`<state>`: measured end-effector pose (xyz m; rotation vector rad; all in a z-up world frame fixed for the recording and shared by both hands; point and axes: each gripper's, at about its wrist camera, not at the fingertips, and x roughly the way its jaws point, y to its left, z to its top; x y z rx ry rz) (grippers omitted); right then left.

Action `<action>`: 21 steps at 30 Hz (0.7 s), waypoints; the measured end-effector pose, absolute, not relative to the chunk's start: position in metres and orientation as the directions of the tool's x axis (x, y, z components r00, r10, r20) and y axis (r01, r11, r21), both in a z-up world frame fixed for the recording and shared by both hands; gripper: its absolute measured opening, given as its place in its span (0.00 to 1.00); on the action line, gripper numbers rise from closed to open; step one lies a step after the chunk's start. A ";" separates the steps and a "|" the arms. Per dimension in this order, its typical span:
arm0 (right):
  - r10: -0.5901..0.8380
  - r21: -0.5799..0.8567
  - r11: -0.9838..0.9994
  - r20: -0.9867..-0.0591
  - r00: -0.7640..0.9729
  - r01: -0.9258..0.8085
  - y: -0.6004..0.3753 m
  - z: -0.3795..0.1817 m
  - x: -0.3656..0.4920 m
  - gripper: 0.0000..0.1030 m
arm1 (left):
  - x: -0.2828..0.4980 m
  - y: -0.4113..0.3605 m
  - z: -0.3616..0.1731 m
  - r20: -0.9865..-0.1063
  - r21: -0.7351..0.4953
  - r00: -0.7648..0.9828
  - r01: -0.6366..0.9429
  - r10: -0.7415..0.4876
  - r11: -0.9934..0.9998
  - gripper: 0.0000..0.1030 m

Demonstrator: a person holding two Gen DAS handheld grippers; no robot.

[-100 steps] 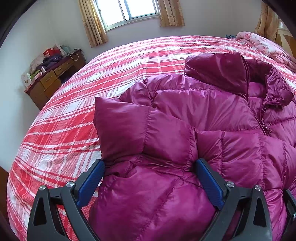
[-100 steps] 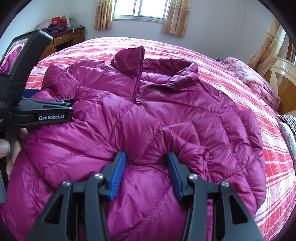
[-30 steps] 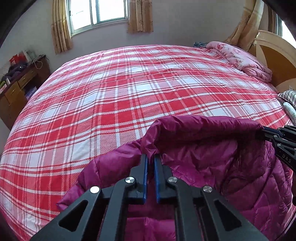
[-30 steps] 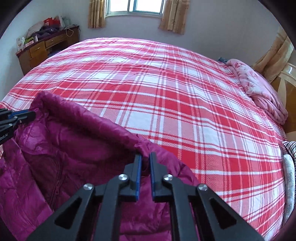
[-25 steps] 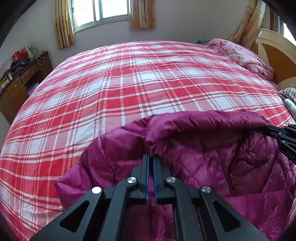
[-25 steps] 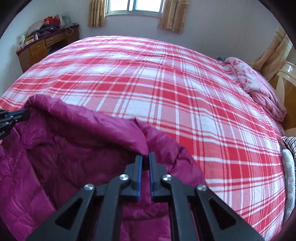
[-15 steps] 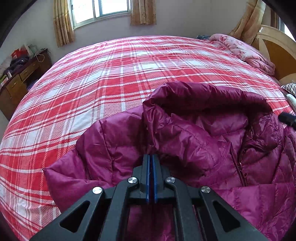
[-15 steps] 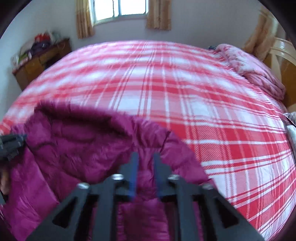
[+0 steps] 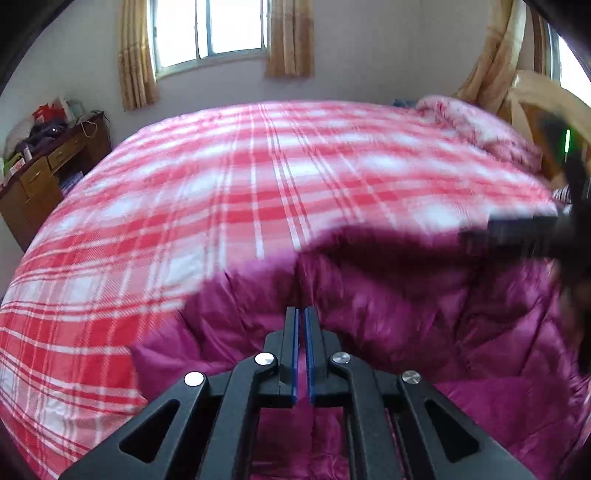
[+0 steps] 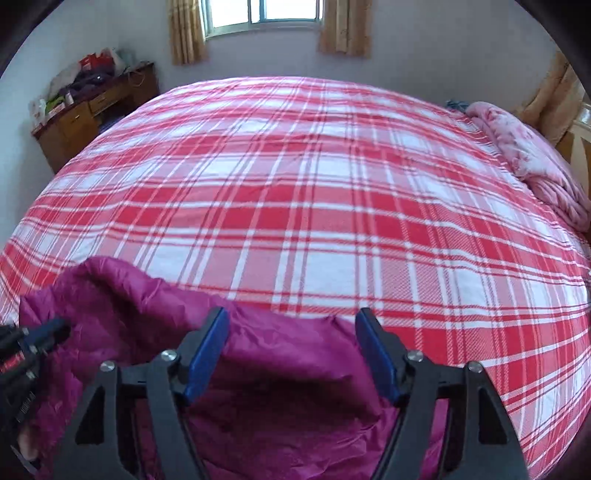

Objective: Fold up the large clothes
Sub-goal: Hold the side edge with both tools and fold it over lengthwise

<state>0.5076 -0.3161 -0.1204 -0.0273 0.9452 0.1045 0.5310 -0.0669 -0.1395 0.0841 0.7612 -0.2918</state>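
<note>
The left wrist view is smeared by motion; the right wrist view is sharp. On the bed (image 10: 332, 206), covered in a red and white plaid cover, the magenta puffer jacket (image 10: 288, 387) lies bunched at the near edge, low in both views.

In the left view, the left hand-held gripper (image 9: 302, 325) has its blue pads nearly together, pinched on a fold of the jacket (image 9: 369, 314). The same view shows what the right one does not: a zip line running down the jacket at the right, and the right hand-held gripper as a dark blur at the right border.

The right view shows the right hand-held gripper (image 10: 295, 332) with its jaws wide. They have just been narrowing slightly after springing apart. The jacket's edge lies between the pads, which do not press on it. At the left border of this view, the left tool's tip sits on the jacket's raised fold.

Beyond the jacket the plaid cover runs bare to the far edge under the window (image 10: 264, 14). A pink blanket (image 10: 532, 162) is heaped at the far right. A wooden dresser (image 10: 92, 110) stands against the left wall, well apart from the jacket.
</note>
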 end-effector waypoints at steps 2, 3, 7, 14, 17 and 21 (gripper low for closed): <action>0.071 0.003 0.993 -0.818 0.571 -0.119 -0.318 -0.131 0.501 0.69 | 0.538 -0.062 -0.118 -0.647 -0.062 0.723 0.265 -0.240 0.962 0.03; 0.059 -0.017 0.992 -0.815 0.576 -0.127 -0.318 -0.135 0.496 0.69 | 0.544 -0.063 -0.111 -0.636 -0.075 0.731 0.259 -0.246 0.963 0.03; 0.060 -0.019 0.991 -0.816 0.576 -0.130 -0.321 -0.141 0.490 0.69 | 0.582 -0.097 -0.105 -0.657 -0.052 0.717 0.265 -0.232 0.963 0.03; 0.067 -0.023 0.990 -0.803 0.593 -0.142 -0.322 -0.135 0.477 0.68 | 0.600 -0.134 -0.173 -0.780 0.063 0.608 0.306 -0.144 0.950 0.04; 0.105 0.041 0.993 -0.732 0.673 -0.111 -0.330 -0.109 0.467 0.68 | 0.585 -0.131 -0.191 -0.771 0.096 0.624 0.315 -0.130 0.944 0.04; 0.096 0.078 0.995 -0.697 0.711 -0.057 -0.328 -0.099 0.478 0.69 | 0.581 -0.137 -0.191 -0.757 0.115 0.644 0.303 -0.114 0.946 0.04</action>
